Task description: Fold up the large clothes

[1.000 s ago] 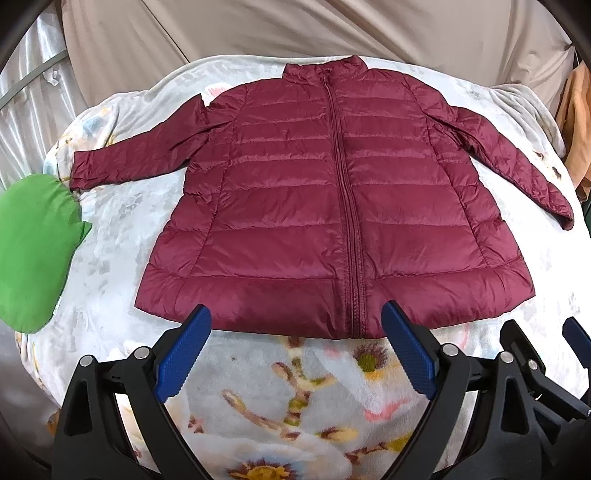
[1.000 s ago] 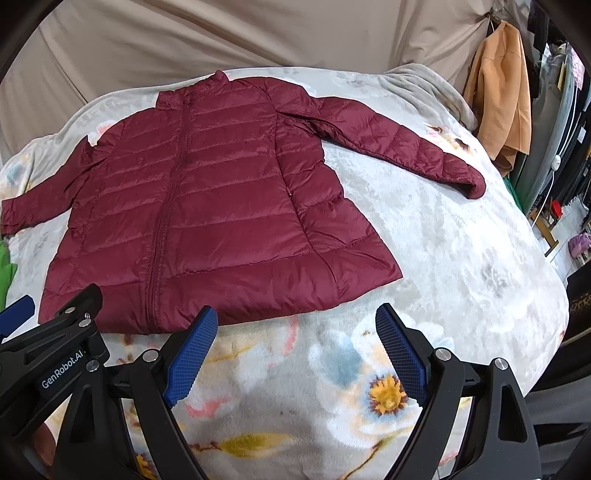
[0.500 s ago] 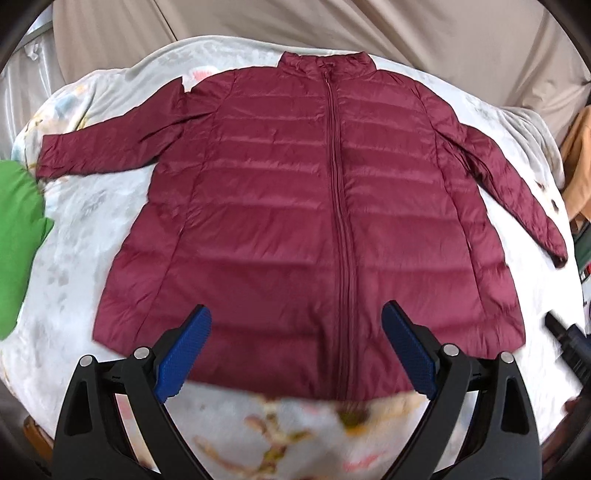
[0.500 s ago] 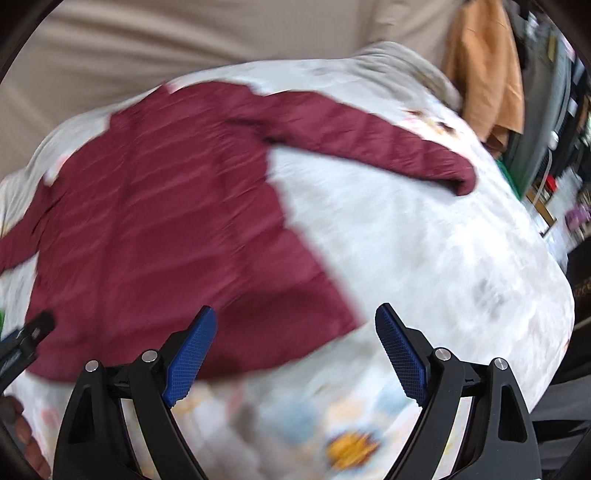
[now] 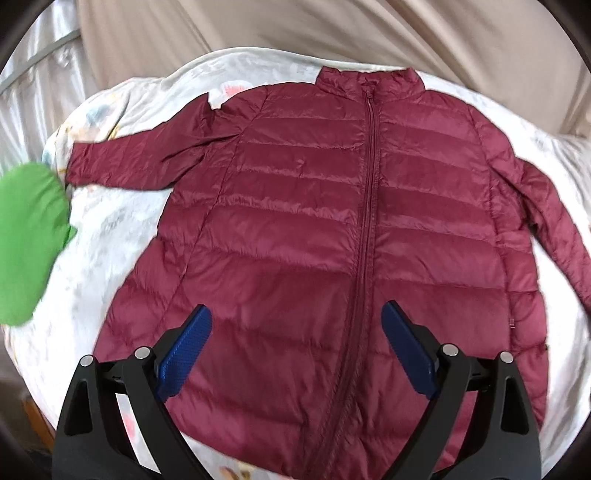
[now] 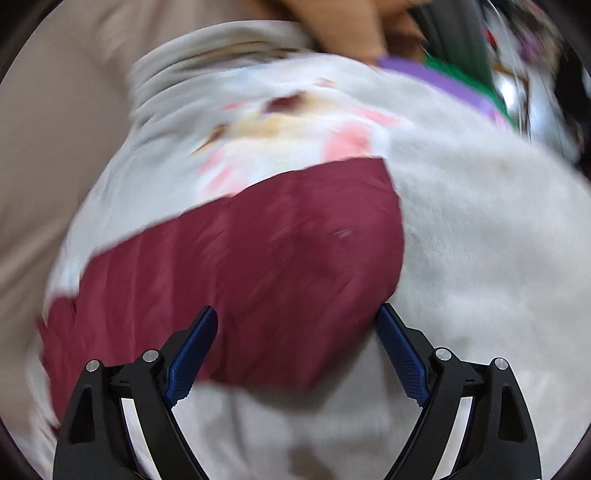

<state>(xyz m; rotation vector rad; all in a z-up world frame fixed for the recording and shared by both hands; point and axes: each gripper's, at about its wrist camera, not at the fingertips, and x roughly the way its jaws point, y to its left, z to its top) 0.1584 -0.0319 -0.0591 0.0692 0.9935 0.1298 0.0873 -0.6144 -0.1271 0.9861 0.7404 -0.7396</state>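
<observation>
A dark red quilted puffer jacket (image 5: 332,236) lies flat and face up on a white fleece blanket with a faded floral print (image 5: 110,229). It is zipped closed, with the collar at the far end and the hem at the near end. Both sleeves are spread outward from the body.

In the left wrist view, the left tool (image 5: 297,339) hangs over the lower front of the jacket, its two blue-padded fingers (image 5: 184,354) spread wide apart and holding nothing. The zip runs down between the fingers, nearer to the right one. A bright green fabric bundle (image 5: 29,243) sits at the left edge of the blanket, just beside the cuff of the jacket's sleeve on that side. Beige draped cloth (image 5: 369,33) fills the background behind the blanket.

The right wrist view is blurred. The right tool (image 6: 297,339) is over the jacket's other sleeve (image 6: 258,266), which lies across the blanket with its cuff end pointing to the upper right. Its blue-padded fingers are likewise spread wide and grip nothing. Whether they touch the fabric cannot be told. An orange-brown garment (image 6: 347,26) shows at the top edge.
</observation>
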